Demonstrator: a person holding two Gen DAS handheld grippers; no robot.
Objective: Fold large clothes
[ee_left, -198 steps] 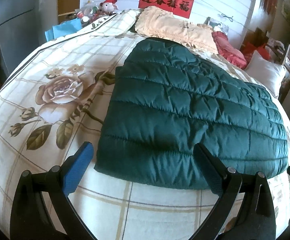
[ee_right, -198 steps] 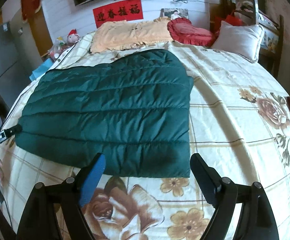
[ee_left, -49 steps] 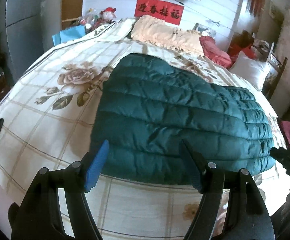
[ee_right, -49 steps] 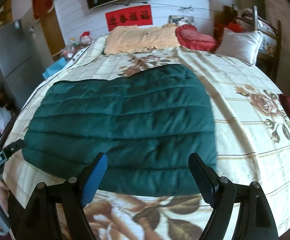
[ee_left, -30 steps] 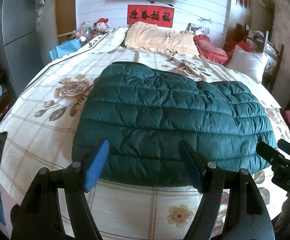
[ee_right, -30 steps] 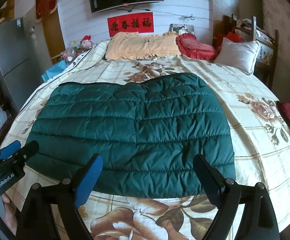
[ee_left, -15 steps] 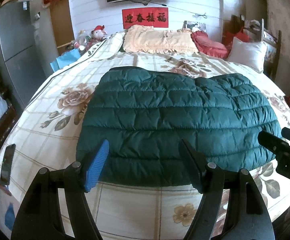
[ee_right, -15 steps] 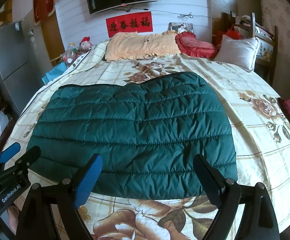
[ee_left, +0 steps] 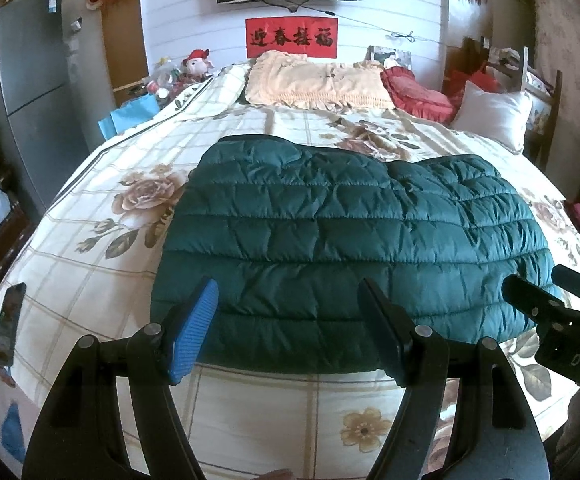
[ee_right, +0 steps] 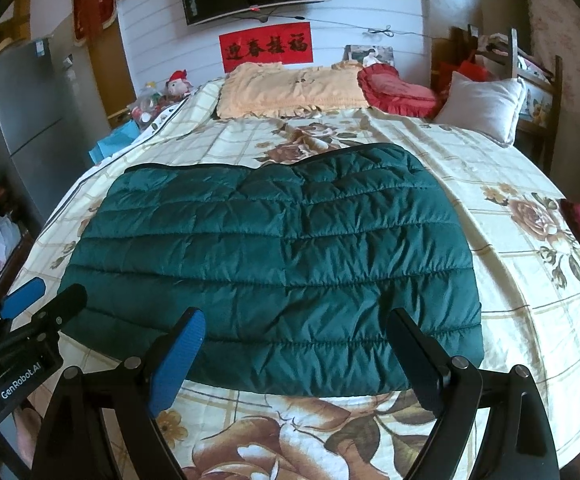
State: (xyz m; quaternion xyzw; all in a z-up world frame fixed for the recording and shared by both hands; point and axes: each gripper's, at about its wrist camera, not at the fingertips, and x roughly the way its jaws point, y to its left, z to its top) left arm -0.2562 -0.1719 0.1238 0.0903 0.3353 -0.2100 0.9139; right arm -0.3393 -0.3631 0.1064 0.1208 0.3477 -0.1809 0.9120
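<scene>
On the floral bedspread [ee_right: 522, 280] lies one dark green quilted jacket [ee_right: 281, 264], folded flat, with three pillows at the far end. Two claws hover at its near edge: left gripper [ee_left: 287, 332] and right gripper [ee_right: 294, 356], both spread wide, gripping and touching nothing.

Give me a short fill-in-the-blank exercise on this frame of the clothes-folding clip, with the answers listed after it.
1. The quilted jacket lying on the bed is dark ____ in colour.
2. The jaws of the right hand-held gripper stand ____, with nothing between the pads.
3. The left hand-held gripper grips ____ at this moment.
4. On the wall above the red banner hangs a ____.

Missing words: green; open; nothing; television
</scene>
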